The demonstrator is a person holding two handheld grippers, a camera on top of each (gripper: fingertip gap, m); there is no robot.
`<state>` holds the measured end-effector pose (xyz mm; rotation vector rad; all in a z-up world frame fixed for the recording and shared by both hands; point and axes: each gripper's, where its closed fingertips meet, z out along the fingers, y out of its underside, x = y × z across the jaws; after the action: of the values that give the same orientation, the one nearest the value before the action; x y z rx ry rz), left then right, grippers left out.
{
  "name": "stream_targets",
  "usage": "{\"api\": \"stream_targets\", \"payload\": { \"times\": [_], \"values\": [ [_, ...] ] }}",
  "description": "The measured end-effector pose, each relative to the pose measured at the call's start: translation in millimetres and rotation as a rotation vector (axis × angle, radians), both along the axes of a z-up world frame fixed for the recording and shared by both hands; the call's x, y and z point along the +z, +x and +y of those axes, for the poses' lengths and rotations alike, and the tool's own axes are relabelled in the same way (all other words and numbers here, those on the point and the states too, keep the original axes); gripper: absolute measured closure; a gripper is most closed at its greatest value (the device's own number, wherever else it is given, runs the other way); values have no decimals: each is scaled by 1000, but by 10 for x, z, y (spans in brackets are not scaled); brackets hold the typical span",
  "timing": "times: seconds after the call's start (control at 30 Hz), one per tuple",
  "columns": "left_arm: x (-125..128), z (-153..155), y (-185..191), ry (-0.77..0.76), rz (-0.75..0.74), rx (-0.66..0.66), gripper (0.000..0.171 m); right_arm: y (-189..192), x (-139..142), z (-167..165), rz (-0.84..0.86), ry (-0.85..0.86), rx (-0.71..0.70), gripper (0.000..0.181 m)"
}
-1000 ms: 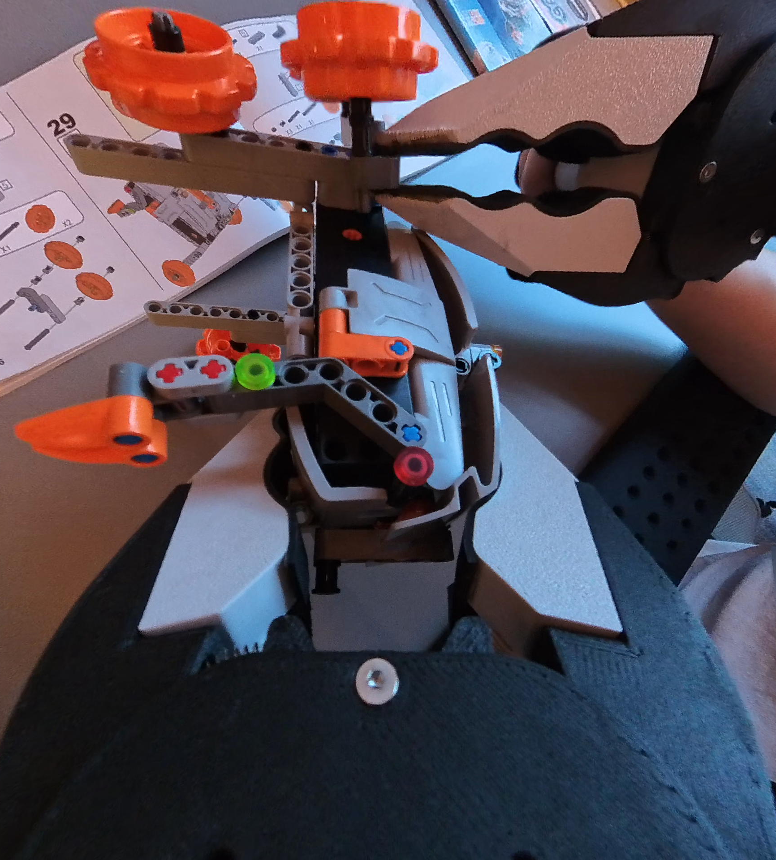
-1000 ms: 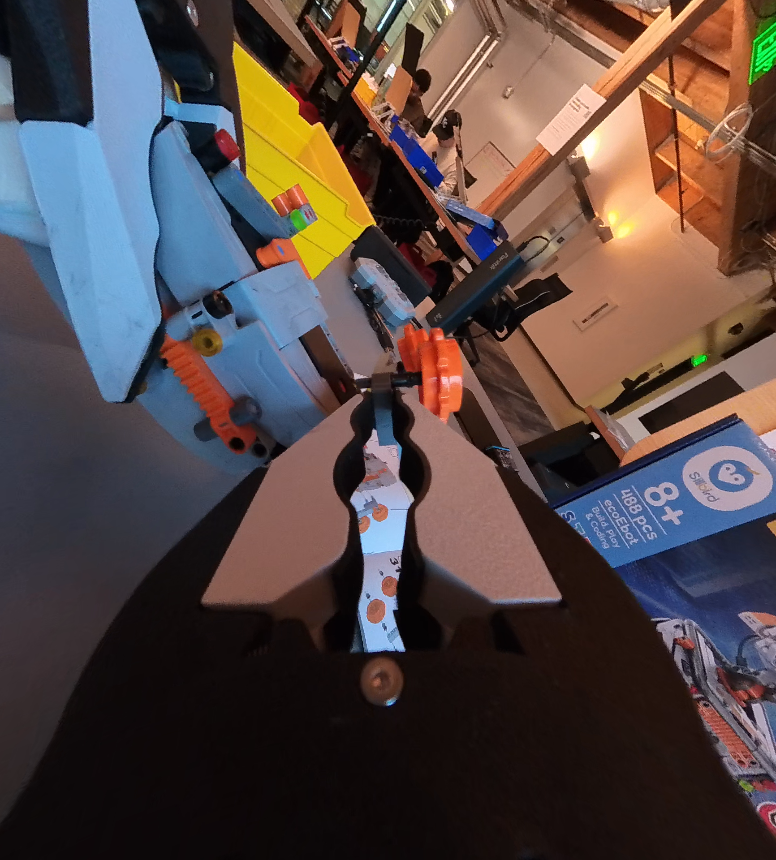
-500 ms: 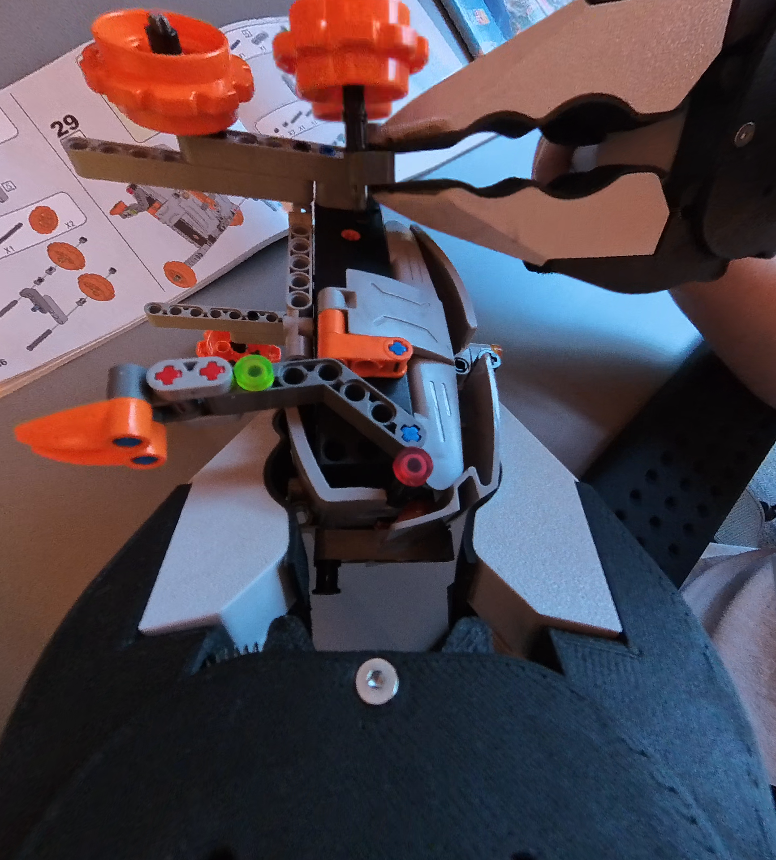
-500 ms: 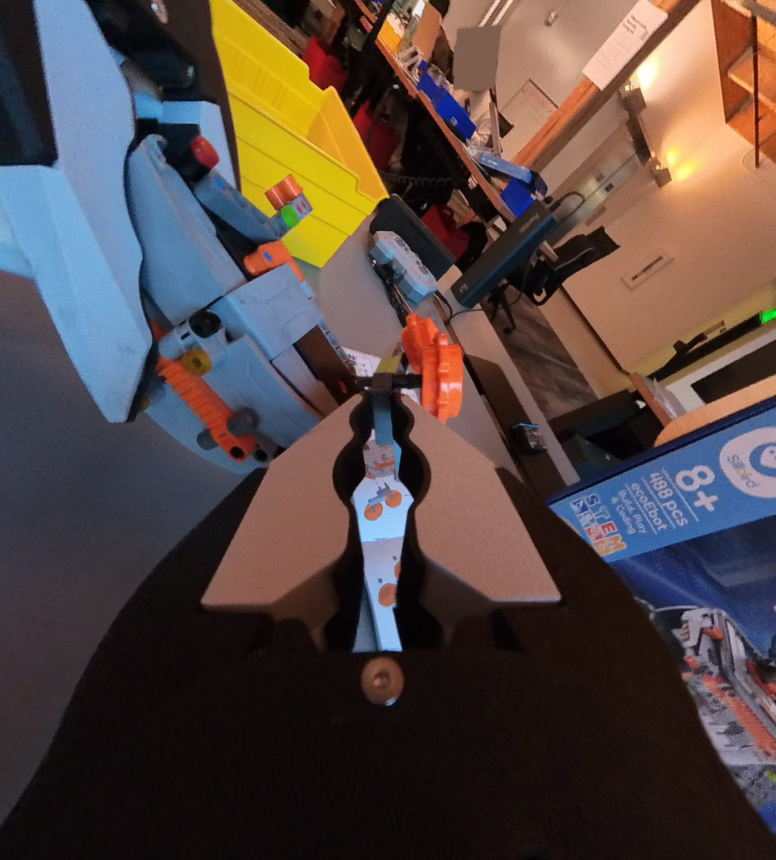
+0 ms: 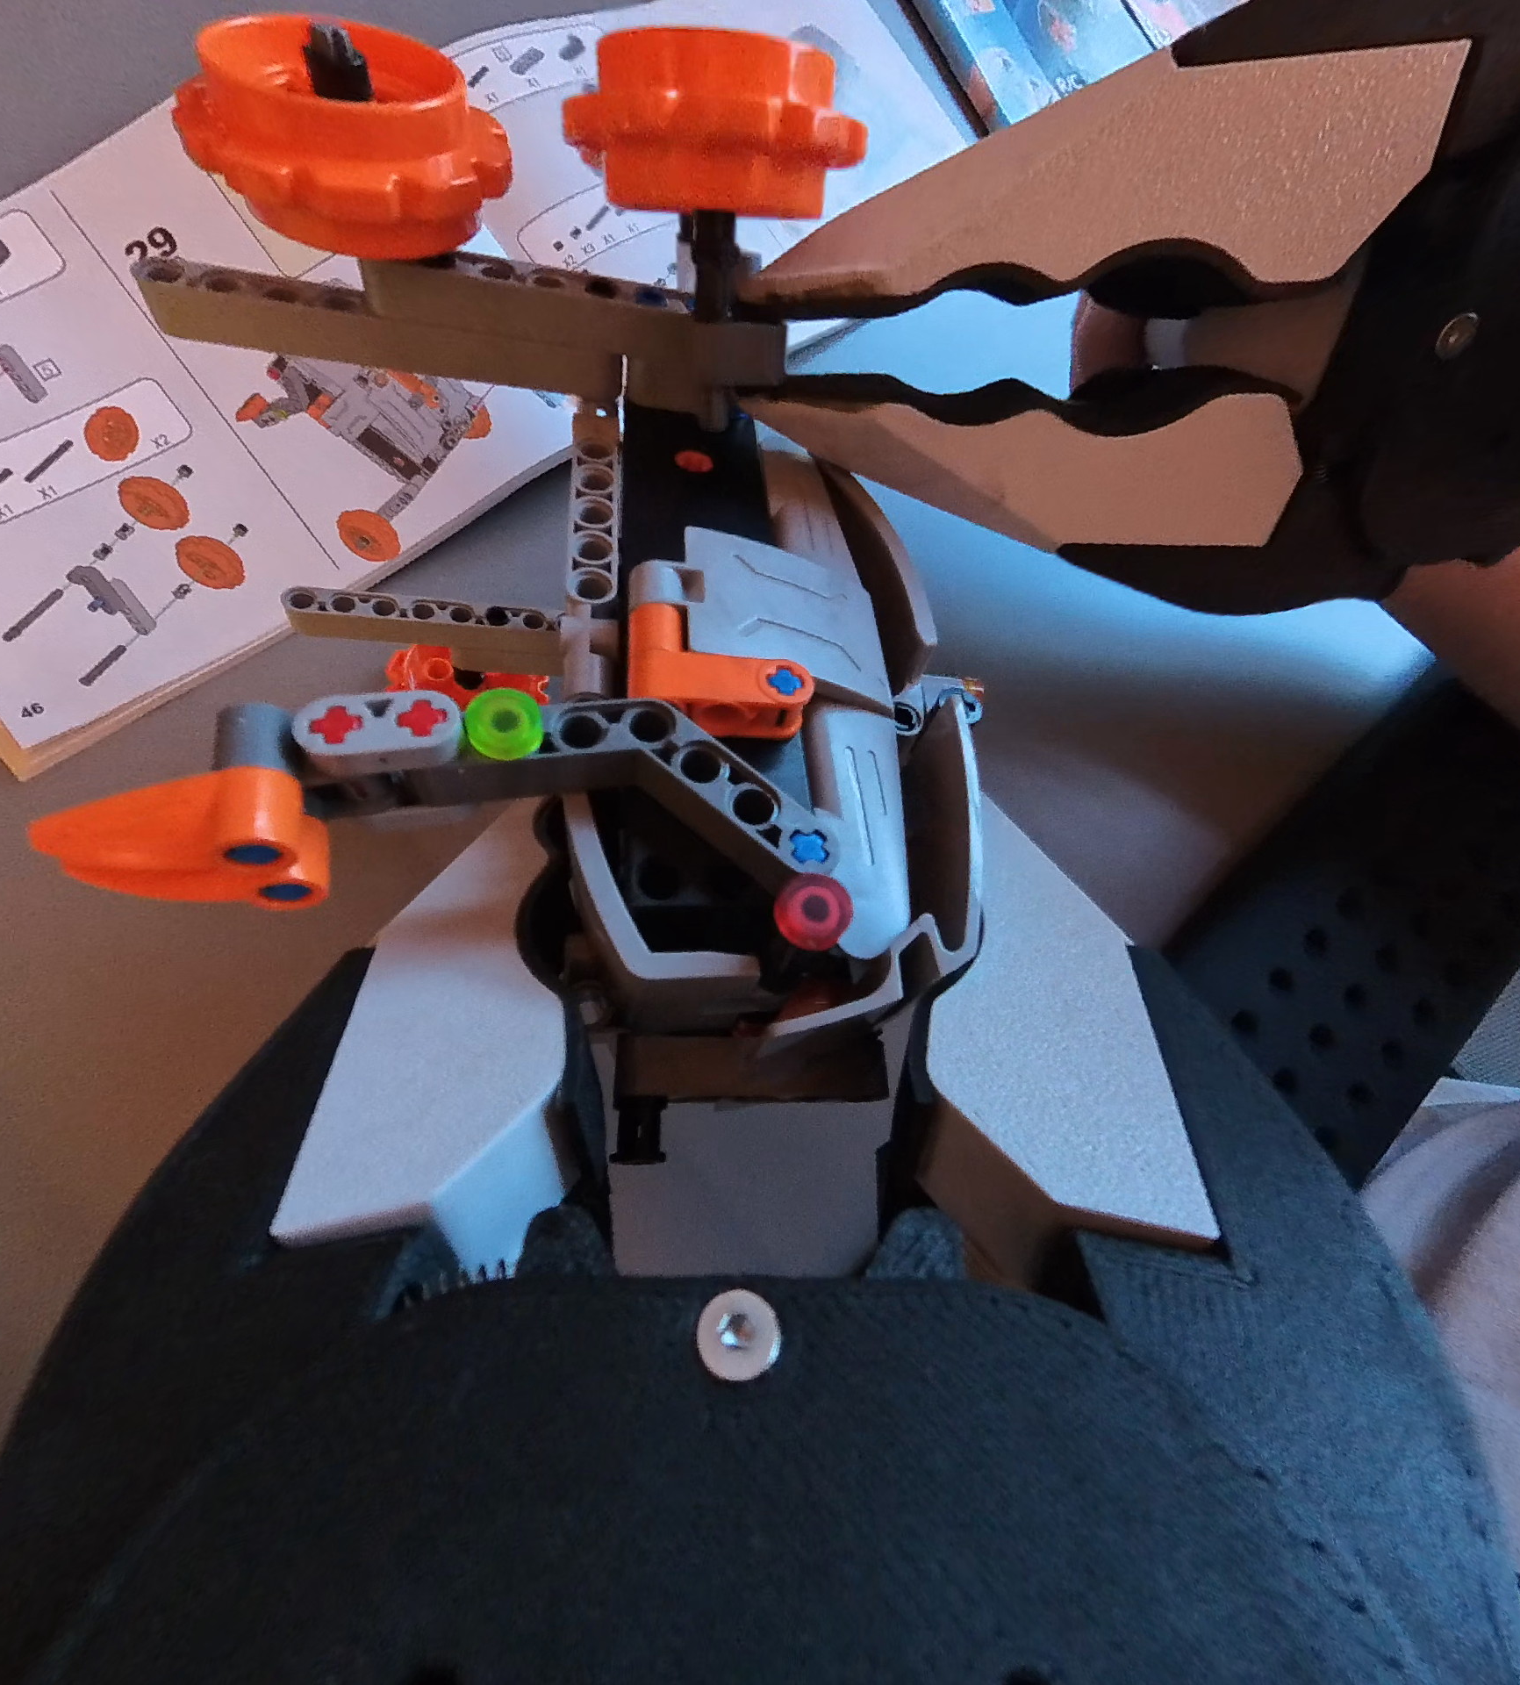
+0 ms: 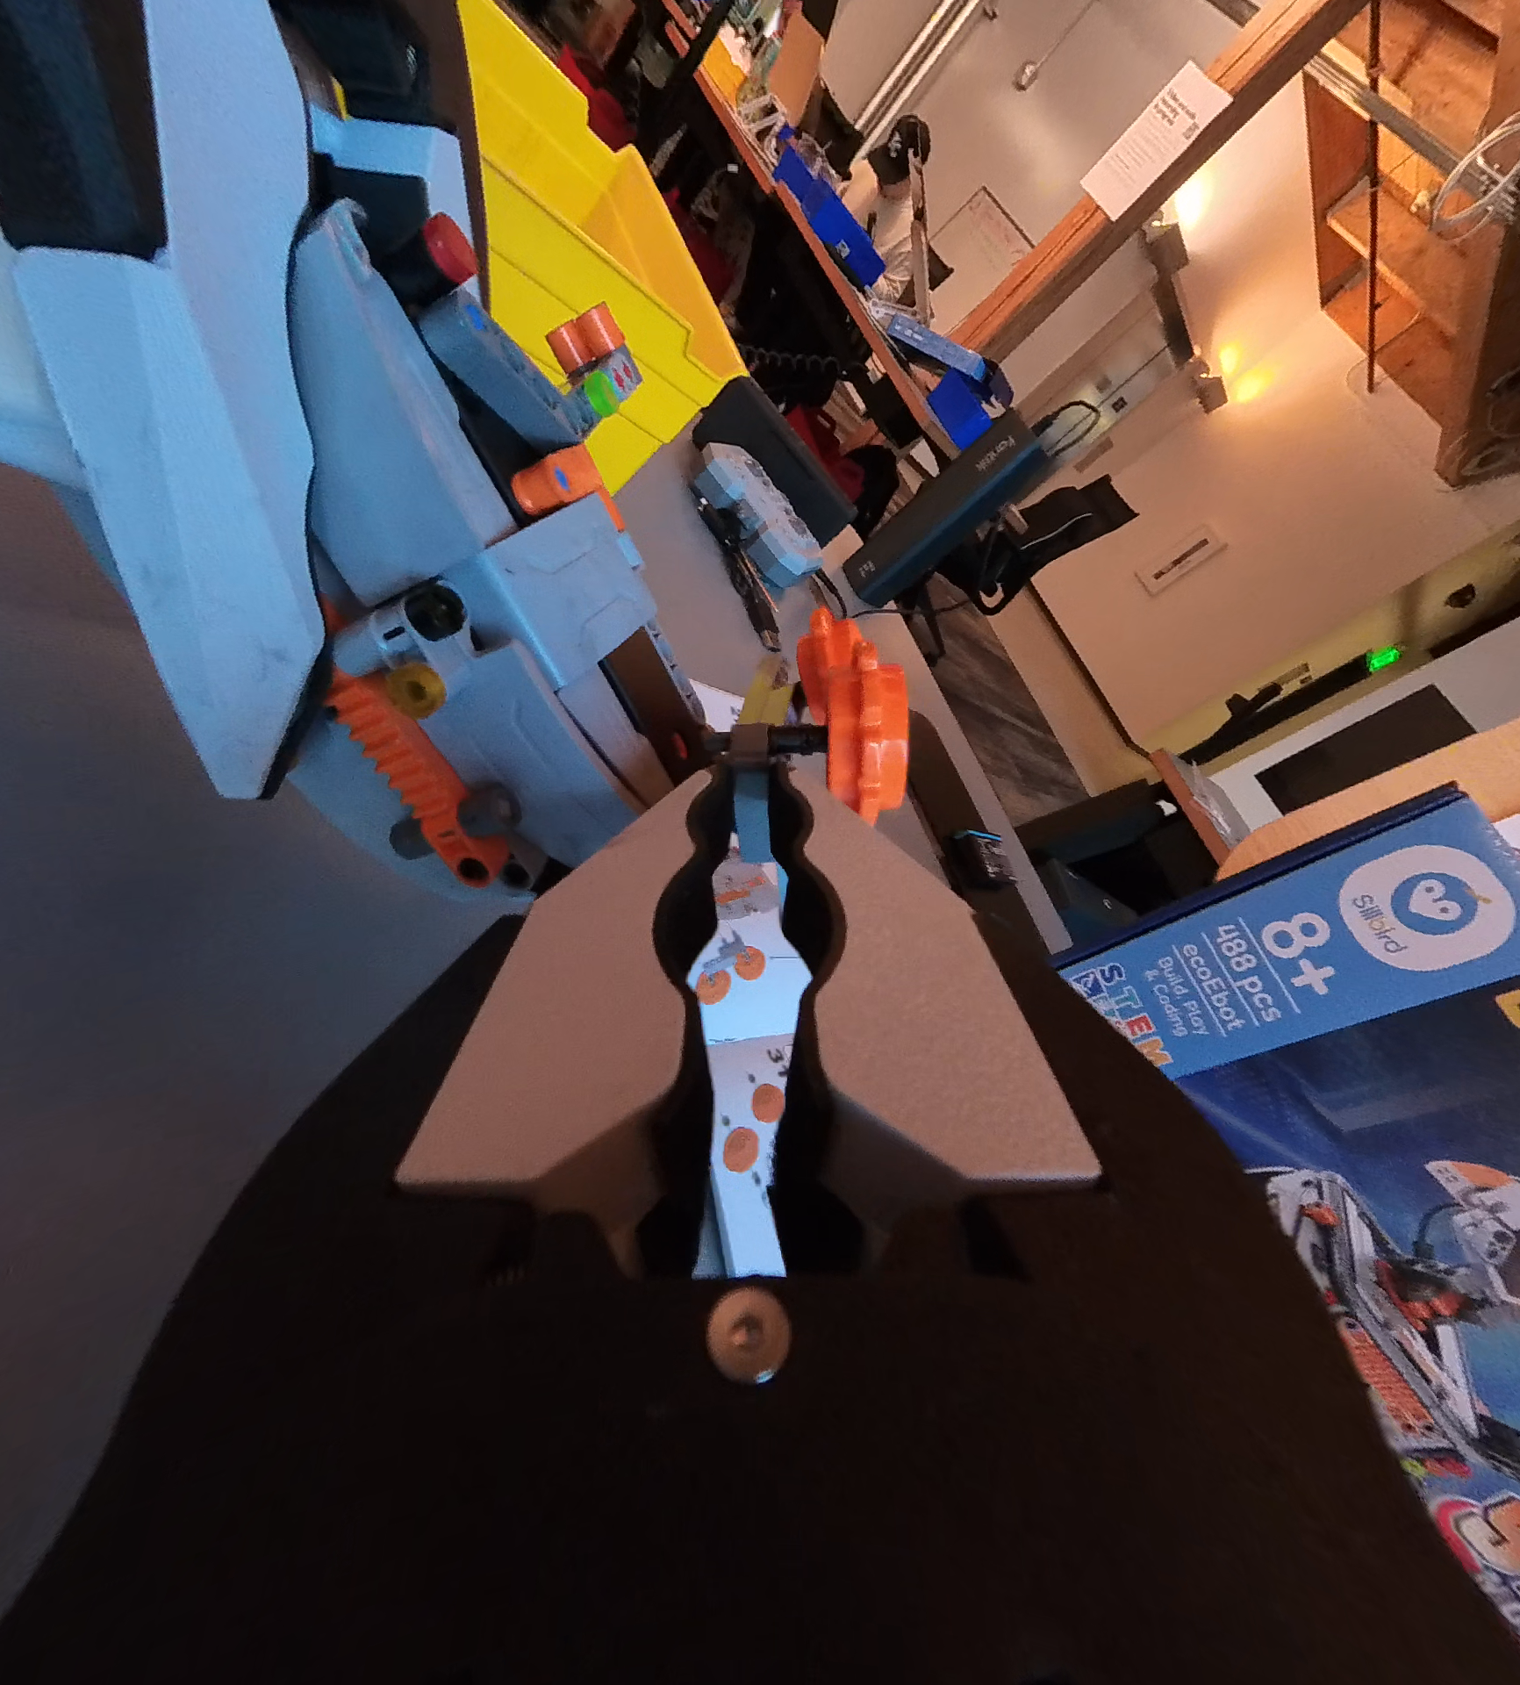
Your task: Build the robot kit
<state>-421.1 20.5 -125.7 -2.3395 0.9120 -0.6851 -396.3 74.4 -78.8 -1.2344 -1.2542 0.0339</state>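
Note:
My left gripper is shut on the body of a grey and orange brick-built robot model and holds it above the table. A grey beam crosses the model's far end and carries two orange wheels on black axles. My right gripper comes in from the upper right, shut on the right end of that beam, just under the right wheel. In the right wrist view my right gripper pinches the beam edge-on, beside the orange wheel. The model and left gripper are at the upper left.
An open instruction booklet lies on the grey table behind the model. A blue product box stands to the right. A yellow bin and a small grey device are farther back. A person's forearm is at the right. There is about 8 centimeters between the tips of the two grippers.
My right gripper has wobbled and tilted slightly while staying clamped on the beam end. The model stays put in my left gripper.

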Motion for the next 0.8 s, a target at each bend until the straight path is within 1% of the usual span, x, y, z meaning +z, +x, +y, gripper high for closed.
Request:
{"api": "stream_targets", "payload": {
  "times": [0.13,0.53,0.63,0.8],
  "values": [
    [-2,1,1,3,-4,3,94,-12,-10,-13,19,-81,23,172],
    [-12,-4,-3,14,3,1,94,-53,-33,-64,-76,-172,111,171],
    [-9,-1,1,13,-1,5,94,-54,-33,-58,-102,-169,123,171],
    [-9,-1,-4,14,-7,10,94,-62,-26,-51,-62,-194,110,171]
  ]
}}
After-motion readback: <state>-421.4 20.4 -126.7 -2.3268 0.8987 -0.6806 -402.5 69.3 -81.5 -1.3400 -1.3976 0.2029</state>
